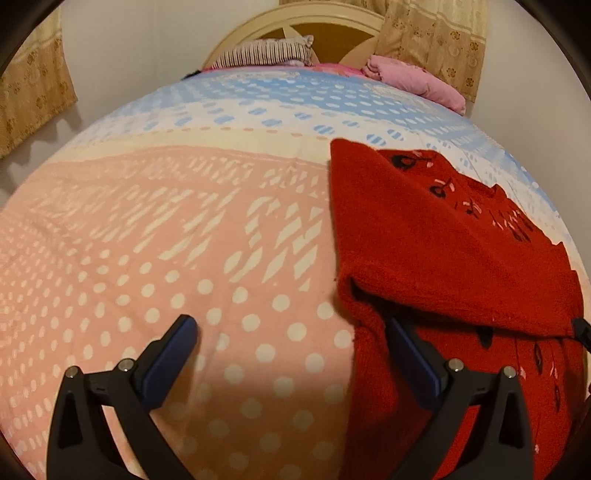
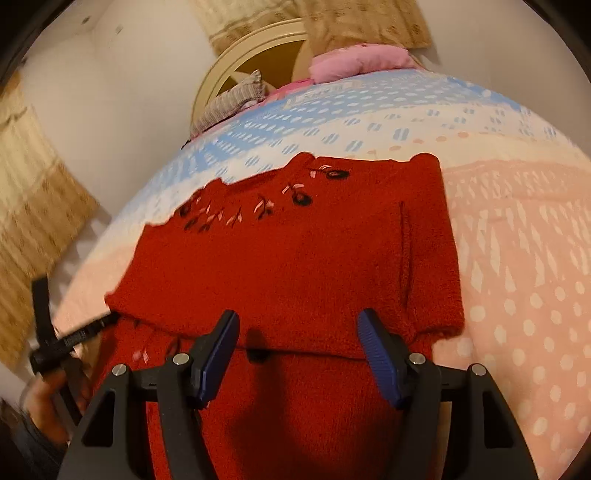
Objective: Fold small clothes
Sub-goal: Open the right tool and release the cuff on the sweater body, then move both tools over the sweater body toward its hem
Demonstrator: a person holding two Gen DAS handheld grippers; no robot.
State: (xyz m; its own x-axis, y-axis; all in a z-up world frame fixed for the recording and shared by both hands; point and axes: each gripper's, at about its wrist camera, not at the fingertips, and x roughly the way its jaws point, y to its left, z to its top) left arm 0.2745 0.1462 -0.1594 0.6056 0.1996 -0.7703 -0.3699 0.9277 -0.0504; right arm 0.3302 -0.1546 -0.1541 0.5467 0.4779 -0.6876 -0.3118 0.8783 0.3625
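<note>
A small red knitted sweater (image 2: 295, 258) with dark and pink embroidered flowers lies on the bed, partly folded, its upper part laid over the lower part. In the left wrist view the sweater (image 1: 443, 251) is at the right. My left gripper (image 1: 291, 328) is open; its right finger sits at the sweater's left fold edge and its left finger is over the bedsheet. My right gripper (image 2: 297, 325) is open, just above the folded edge in the sweater's middle. The left gripper also shows in the right wrist view (image 2: 70, 339) at the sweater's left side, held by a hand.
The bed (image 1: 166, 240) has a pink, cream and blue patterned sheet. A striped pillow (image 1: 266, 53) and a pink folded blanket (image 1: 413, 79) lie at the headboard (image 1: 314, 22). Beige curtains (image 1: 436, 40) hang behind on both sides.
</note>
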